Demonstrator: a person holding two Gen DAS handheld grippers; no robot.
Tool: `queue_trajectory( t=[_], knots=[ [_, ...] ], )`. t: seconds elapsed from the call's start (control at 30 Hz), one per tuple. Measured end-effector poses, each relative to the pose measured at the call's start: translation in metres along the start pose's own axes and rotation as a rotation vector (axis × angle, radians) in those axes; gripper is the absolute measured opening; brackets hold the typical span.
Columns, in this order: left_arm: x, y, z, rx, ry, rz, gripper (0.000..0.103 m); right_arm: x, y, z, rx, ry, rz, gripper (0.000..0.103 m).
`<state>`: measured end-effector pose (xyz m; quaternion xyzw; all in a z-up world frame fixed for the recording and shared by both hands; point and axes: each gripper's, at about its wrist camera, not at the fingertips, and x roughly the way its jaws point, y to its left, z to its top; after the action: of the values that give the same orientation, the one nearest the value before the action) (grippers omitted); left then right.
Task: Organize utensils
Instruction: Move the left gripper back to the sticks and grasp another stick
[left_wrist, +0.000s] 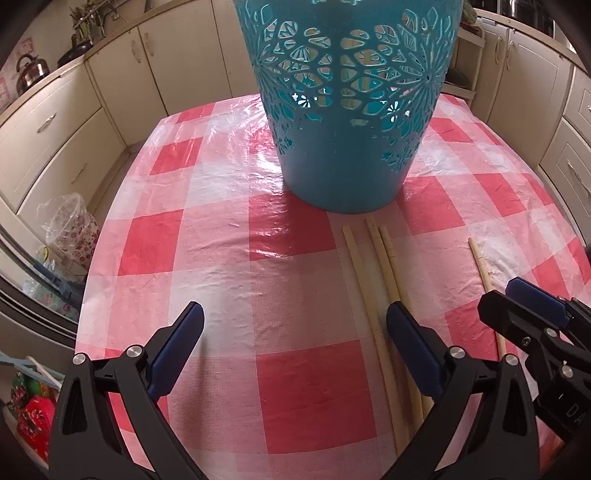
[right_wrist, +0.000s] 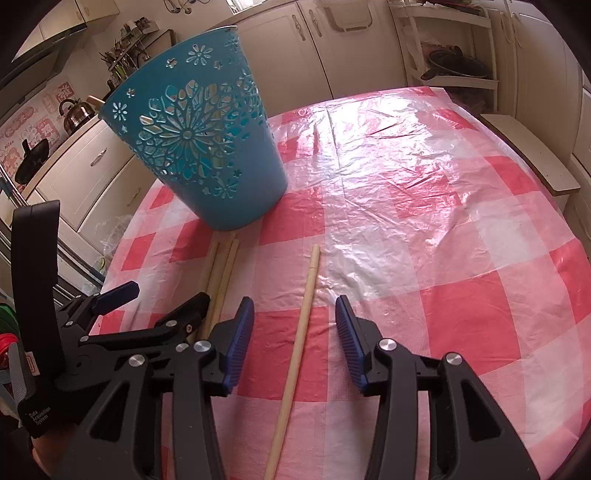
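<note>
A tall teal cut-out basket (left_wrist: 347, 110) (right_wrist: 199, 147) stands upright on the checked table. Three pale chopsticks (left_wrist: 369, 266) (right_wrist: 221, 266) lie side by side in front of its base. My left gripper (left_wrist: 295, 314) (right_wrist: 166, 291) is open over the cloth, and its right finger (left_wrist: 410, 347) hangs over those three. A single chopstick (right_wrist: 312, 273) (left_wrist: 480, 262) lies apart to their right. My right gripper (right_wrist: 294, 302) (left_wrist: 498, 295) is open and straddles this single chopstick, with a gap between it and each pad.
The red-and-white checked cloth (right_wrist: 424, 221) lies under wrinkled clear plastic. Cream cabinets (left_wrist: 55, 129) ring the table, with a kettle (right_wrist: 75, 112) on the counter. A floral container in a plastic bag (left_wrist: 70, 229) stands off the table's left edge. A shelf rack (right_wrist: 454, 62) is behind.
</note>
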<state>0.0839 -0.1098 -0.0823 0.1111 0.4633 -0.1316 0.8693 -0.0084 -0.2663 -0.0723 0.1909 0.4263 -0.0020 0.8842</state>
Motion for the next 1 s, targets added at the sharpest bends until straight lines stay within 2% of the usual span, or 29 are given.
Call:
queue_trajectory(
  t=[0.33,0.53,0.67,0.83,0.9,0.93,1.0],
  knots=[
    [0.0,-0.003,0.001,0.017,-0.009,0.006,0.094,0.0,0.0,0.0,-0.001,-0.004,-0.01,0.045],
    [0.0,-0.005,0.003,0.036,-0.021,-0.024,0.086,-0.002,-0.004,0.002,0.016,-0.009,-0.017,0.045],
    [-0.002,-0.009,0.004,0.06,-0.031,-0.049,0.077,-0.002,-0.006,0.003,0.026,-0.011,-0.017,0.046],
    [-0.003,-0.011,0.005,0.091,-0.023,-0.119,0.06,-0.001,-0.006,0.003,0.028,-0.012,-0.016,0.046],
    [-0.005,-0.015,0.005,0.137,-0.03,-0.147,0.045,-0.001,-0.006,0.003,0.027,-0.013,-0.016,0.047],
    [-0.006,-0.018,0.005,0.163,-0.032,-0.158,0.041,-0.001,-0.006,0.003,0.027,-0.012,-0.016,0.047],
    [-0.008,-0.025,0.005,0.23,-0.033,-0.185,0.023,-0.001,-0.006,0.003,0.027,-0.012,-0.016,0.047]
  ],
)
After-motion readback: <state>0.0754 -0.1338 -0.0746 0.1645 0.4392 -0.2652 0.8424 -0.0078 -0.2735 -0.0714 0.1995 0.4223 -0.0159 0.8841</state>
